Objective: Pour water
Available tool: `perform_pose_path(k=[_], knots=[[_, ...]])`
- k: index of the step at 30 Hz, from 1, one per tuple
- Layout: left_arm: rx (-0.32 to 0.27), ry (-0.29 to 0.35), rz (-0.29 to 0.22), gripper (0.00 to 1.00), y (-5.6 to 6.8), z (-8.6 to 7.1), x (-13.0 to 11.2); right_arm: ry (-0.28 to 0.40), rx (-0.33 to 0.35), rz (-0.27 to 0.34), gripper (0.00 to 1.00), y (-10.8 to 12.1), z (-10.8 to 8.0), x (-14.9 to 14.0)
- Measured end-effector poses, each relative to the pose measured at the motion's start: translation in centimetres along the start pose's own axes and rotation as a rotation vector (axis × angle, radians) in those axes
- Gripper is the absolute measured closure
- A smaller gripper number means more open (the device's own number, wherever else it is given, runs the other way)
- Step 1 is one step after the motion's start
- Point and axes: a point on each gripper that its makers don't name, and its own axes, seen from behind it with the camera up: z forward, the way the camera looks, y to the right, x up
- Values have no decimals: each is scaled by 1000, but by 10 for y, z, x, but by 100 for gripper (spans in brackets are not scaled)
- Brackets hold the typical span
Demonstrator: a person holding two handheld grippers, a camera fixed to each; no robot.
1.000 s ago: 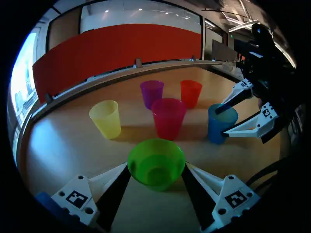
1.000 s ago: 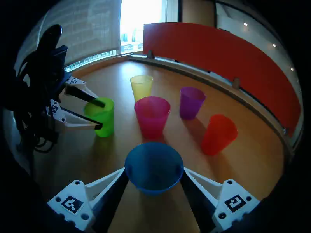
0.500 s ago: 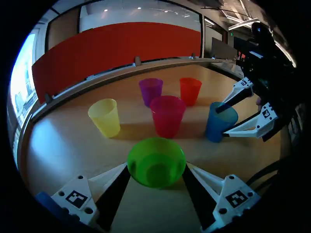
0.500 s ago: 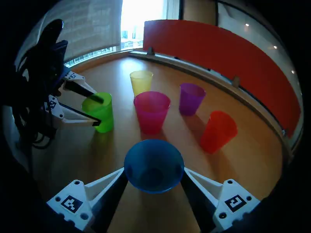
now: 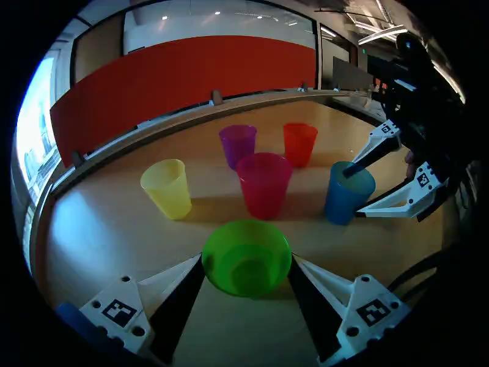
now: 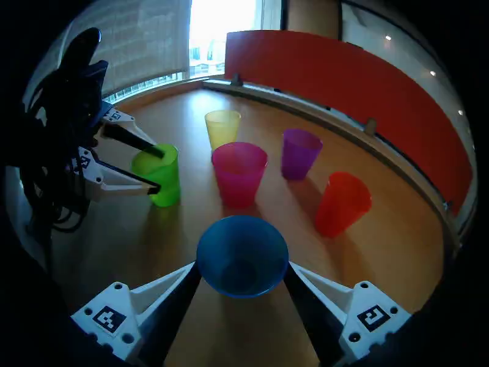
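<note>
- The left gripper (image 5: 246, 270) has its two fingers parted to the width of a cup and pressed against opposite sides of the green cup (image 5: 246, 248), which sits between the fingertips with its mouth facing the camera.
- The right gripper (image 6: 242, 272) is likewise open by a cup's width, with both fingers bearing on the sides of the blue cup (image 6: 242, 251).
- Whether either cup holds water cannot be told.
- Each white finger carries a square black-and-white coded marker (image 5: 120, 312); these patterns are symbols, not words.
- In the left gripper view the right gripper (image 5: 360, 191) appears at the right with the blue cup (image 5: 346, 194) between its fingers; in the right gripper view the left gripper (image 6: 154, 170) stands at the left, clasping the green cup (image 6: 158, 177).
- Between the two held cups stands a pink cup (image 5: 264, 183) on the wooden table (image 5: 104, 232).
- Beyond it stand a yellow cup (image 5: 166, 187), a purple cup (image 5: 238, 144) and an orange-red cup (image 5: 299, 142), all upright and apart from one another.
- A long red panel (image 5: 183, 79) runs along the table's far edge, and a bright window (image 6: 223, 30) lies behind.
</note>
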Motion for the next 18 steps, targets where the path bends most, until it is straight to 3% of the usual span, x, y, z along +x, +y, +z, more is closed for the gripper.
perform_pose_path(k=[9, 18], knots=[[2, -21, -11, 10, 0, -2, -4, -4, -5, -2, 2, 0, -3, -2], [5, -67, 7, 10, 1, -4, -23, -17, -5, 3, 2, -3, -6, -9]])
